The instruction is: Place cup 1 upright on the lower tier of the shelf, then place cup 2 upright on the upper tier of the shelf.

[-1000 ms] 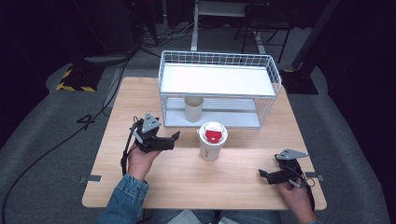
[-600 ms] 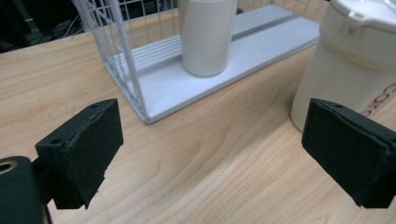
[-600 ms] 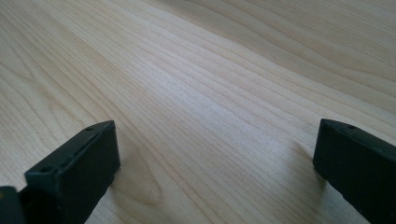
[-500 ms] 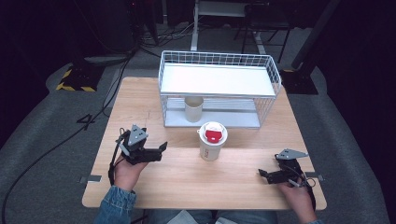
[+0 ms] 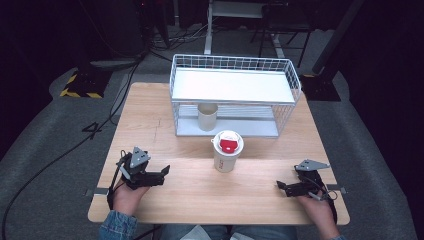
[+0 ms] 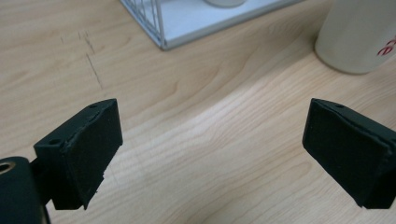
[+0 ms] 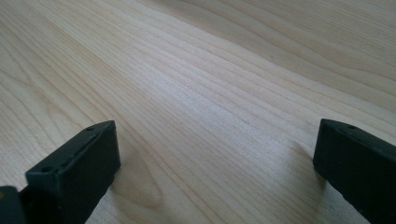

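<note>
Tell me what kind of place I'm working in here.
Probably a lab or studio set up for recording: a small wooden table on grey carpet, cables trailing across the floor, dark equipment stands behind, and a hazard-striped base at the left.

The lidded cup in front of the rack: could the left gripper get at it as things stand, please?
Probably yes: the left gripper is open, pointing toward the cup, with bare table between.
</note>
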Action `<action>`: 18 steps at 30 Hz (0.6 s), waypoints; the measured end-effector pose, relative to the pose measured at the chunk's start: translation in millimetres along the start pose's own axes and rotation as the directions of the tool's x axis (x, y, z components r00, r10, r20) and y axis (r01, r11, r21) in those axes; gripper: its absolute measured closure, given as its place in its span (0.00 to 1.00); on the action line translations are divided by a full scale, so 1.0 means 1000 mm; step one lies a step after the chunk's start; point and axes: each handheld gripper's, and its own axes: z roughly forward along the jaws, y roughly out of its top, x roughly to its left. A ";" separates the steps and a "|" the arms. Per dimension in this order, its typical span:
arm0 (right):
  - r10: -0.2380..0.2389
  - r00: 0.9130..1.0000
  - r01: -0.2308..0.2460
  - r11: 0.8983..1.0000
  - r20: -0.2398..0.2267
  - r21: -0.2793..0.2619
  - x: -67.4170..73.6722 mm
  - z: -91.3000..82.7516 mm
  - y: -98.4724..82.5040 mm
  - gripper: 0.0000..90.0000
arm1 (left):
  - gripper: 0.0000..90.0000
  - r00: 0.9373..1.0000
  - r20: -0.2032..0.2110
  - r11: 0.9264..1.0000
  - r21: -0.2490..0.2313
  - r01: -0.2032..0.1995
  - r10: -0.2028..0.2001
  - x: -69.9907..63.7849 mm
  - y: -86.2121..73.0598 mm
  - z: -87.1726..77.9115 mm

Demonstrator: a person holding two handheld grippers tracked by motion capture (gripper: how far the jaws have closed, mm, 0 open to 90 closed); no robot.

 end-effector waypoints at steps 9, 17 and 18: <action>0.000 1.000 0.000 1.000 0.000 0.000 0.000 0.000 0.000 0.01 | 0.06 1.000 -0.008 0.997 0.076 -0.012 0.013 0.002 -0.015 0.006; 0.001 1.000 -0.001 1.000 0.001 0.000 0.000 0.000 0.000 0.00 | 0.06 1.000 0.007 0.988 0.149 -0.029 0.028 0.005 -0.025 0.012; 0.001 1.000 -0.001 1.000 0.001 0.000 0.000 0.000 0.000 0.00 | 0.06 1.000 0.012 0.987 0.159 -0.026 0.025 0.005 -0.026 0.013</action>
